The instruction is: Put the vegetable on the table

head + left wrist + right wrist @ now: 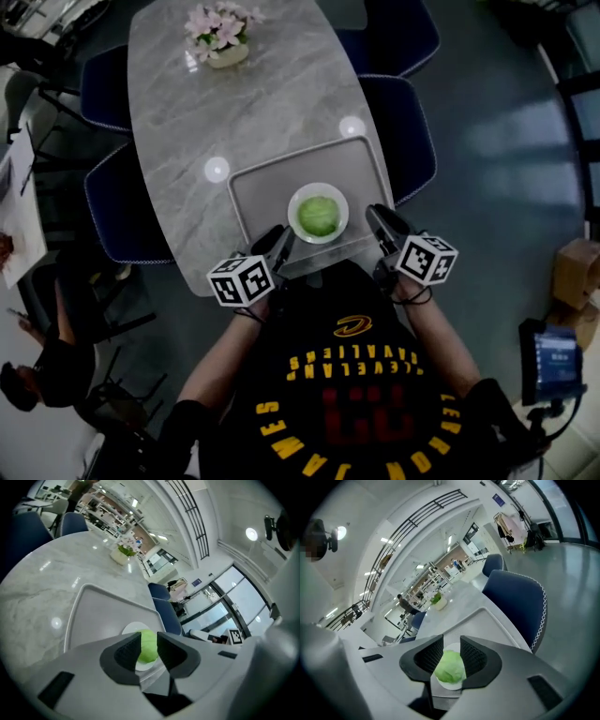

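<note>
Green cabbage [318, 217] sitting in a white bowl [338, 197], toward the near side of a grey tray [258, 192] on the marble tabletop [244, 112]. At the tray's near edge, just left of the bowl, left gripper [278, 246] hovering, jaws apart, nothing between them, cabbage only glimpsed beyond the gap. By the tray's near right corner, right gripper [382, 220] released as well, jaws spread and empty, cabbage lined up ahead but untouched. Farther back, flower pot [220, 33] at the tabletop's far end, blue chairs [403, 122] along both sides.
</note>
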### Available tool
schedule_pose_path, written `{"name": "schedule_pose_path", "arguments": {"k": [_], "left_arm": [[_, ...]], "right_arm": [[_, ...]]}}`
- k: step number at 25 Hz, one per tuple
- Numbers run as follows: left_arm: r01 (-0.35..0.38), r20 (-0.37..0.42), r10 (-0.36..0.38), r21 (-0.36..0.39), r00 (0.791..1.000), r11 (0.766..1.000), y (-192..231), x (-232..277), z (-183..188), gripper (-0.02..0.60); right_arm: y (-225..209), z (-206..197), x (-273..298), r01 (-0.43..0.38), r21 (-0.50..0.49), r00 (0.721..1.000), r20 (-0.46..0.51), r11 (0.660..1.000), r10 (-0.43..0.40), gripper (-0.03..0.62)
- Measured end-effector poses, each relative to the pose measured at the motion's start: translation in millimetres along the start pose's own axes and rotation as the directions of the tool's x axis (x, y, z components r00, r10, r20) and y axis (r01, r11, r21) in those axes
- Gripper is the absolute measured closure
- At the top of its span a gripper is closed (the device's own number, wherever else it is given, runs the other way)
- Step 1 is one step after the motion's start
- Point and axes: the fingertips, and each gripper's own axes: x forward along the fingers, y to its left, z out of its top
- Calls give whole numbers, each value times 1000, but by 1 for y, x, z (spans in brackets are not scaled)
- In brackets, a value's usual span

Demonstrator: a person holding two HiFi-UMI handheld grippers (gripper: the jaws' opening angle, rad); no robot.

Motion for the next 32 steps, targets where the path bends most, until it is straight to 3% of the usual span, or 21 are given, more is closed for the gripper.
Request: {"name": "schedule_pose_path", "arguments": {"k": [5,9,13,21,26,32], "left_arm": [[-84,-51,81,-50,995,995,24,17,-20,488],[-105,-78,94,-158,993,982,38,29,-32,488],[-140,-89,126,-168,988,976,48,39,-36,488],[-181,-164,154,-168,974,969,55,52,-49,488],[-189,-170,152,-224,974,956,60,55,-55,489],[-184,-188,141,-237,972,954,64,60,-55,503]], "right_arm": [[-23,-17,26,-37,-56,986,-163,998,27,494],[-33,-38,47,-69,-73,959,-280,995,46,494],[-43,-56,62,-73,-60,931,-362,996,47,494],[-56,-74,71,-28,-11,898,-439,1000,20,494],[-52,-82,78,-40,-9,876,-481,999,30,494],[-54,-88,87,-47,-37,844,-535,998,20,496]]}}
